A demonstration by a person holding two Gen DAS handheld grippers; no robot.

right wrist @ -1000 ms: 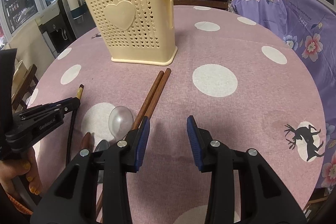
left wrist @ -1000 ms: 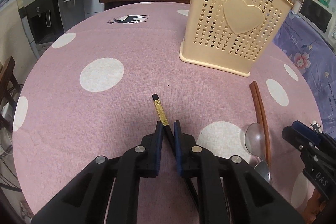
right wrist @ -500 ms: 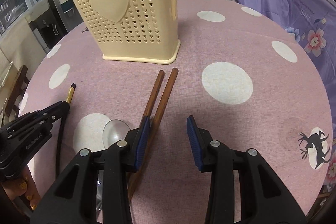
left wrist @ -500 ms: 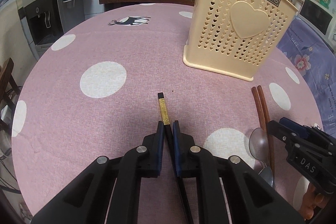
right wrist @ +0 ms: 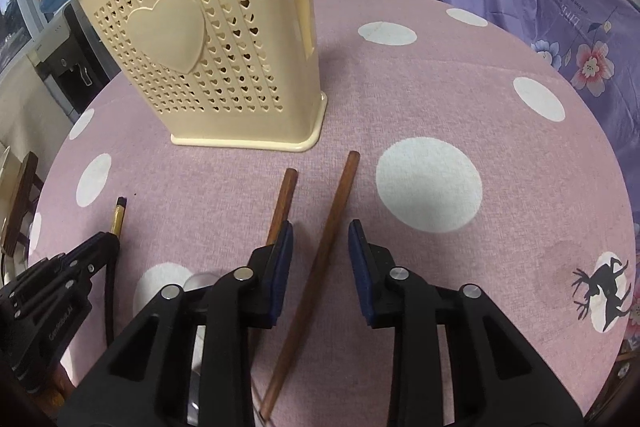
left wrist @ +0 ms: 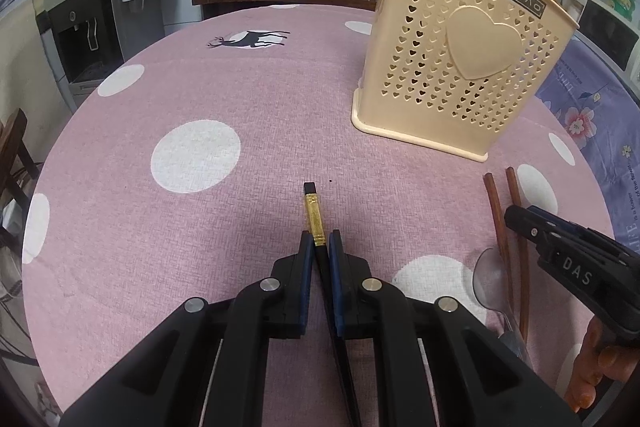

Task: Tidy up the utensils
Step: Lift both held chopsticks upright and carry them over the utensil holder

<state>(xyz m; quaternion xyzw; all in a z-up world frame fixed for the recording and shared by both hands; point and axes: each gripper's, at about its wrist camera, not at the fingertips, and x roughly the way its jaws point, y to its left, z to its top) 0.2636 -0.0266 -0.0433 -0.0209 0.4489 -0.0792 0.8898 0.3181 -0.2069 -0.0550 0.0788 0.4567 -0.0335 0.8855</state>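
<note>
- The left gripper (left wrist: 319,241) is clamped narrow on a black chopstick (left wrist: 313,217) with a gold band near its end; both blue pads press the shaft, and the banded end juts out ahead of the fingertips over the pink dotted tablecloth (left wrist: 240,99).
- The right gripper (right wrist: 318,233) stands partly open, its jaws having just been closing. One brown chopstick (right wrist: 320,263) runs lengthwise through the gap between the pads; neither pad presses on it.
- A second brown chopstick (right wrist: 283,201) lies just left of the left pad, its lower part hidden behind that finger.
- Count: two brown chopsticks and one black one that can be made out. At least one metal spoon (left wrist: 490,277) lies beside the brown pair; a second metal piece lower down may be another spoon, but it is mostly covered.
- One cream utensil holder (left wrist: 460,59) with heart-shaped holes and a raised heart stands upright on the table, beyond both grippers and well apart from them. In the left wrist view it is ahead and to the right; in the right wrist view, ahead and to the left.
- The brown chopsticks' far ends point towards the holder's base and stop short of it.
- The two grippers sit side by side, the spoon and brown chopsticks between them.
</note>
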